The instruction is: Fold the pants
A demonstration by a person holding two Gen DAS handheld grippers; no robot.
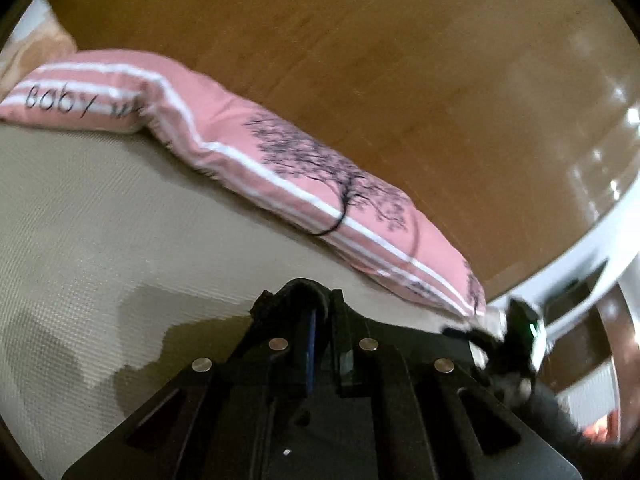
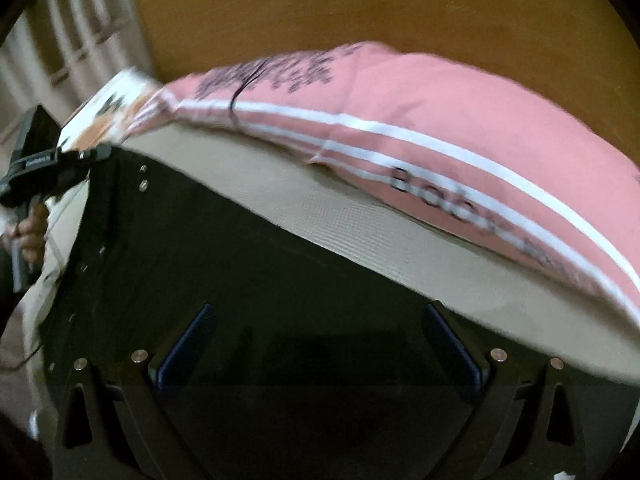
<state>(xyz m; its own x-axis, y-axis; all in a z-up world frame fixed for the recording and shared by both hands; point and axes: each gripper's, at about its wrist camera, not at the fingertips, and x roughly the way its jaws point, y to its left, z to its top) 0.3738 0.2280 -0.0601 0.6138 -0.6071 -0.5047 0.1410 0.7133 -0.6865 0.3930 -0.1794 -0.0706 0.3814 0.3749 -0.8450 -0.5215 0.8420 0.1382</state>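
The pants are black and lie spread on the beige bed sheet, filling the middle and lower right wrist view. My right gripper is open, its two blue-padded fingers wide apart over the black cloth, holding nothing. My left gripper is shut on a pinch of black pants cloth at its tips, above the beige sheet. The left gripper also shows at the far left of the right wrist view, held by a hand.
A pink pillow with white stripes, a tree print and "Baby" lettering lies along the wooden headboard; it also shows in the right wrist view. A white frame stands at the right. A patterned cushion sits at the bed's left end.
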